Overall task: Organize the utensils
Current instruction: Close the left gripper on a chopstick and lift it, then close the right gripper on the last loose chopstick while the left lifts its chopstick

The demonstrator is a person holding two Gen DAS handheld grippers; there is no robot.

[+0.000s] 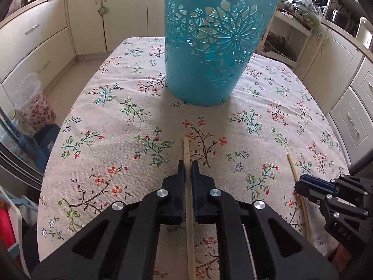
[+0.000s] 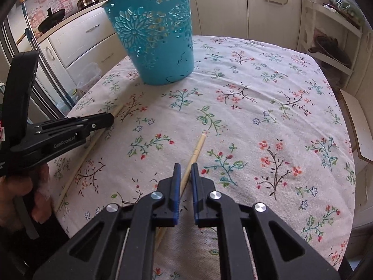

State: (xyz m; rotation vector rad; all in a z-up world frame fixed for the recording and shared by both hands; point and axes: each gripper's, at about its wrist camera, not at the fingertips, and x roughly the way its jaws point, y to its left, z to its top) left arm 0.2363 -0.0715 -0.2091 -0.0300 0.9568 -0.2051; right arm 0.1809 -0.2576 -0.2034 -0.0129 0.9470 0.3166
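Note:
Two wooden chopsticks lie on the floral tablecloth. My left gripper (image 1: 188,163) is shut on one chopstick (image 1: 186,148), which runs back between its fingers; it also shows in the right wrist view (image 2: 93,143) under the left gripper (image 2: 109,119). My right gripper (image 2: 185,166) is slightly open around the second chopstick (image 2: 198,148), fingers on either side, not clamping. That chopstick (image 1: 292,165) and the right gripper (image 1: 303,185) show at the right of the left wrist view. A teal cut-out basket (image 1: 209,46) stands upright at the table's far side, also in the right wrist view (image 2: 156,37).
The table (image 2: 268,116) carries a floral cloth. Cream kitchen cabinets (image 1: 35,37) surround it. A shelf unit (image 2: 331,37) stands at the far right. A plastic container (image 1: 35,107) sits on the floor to the left.

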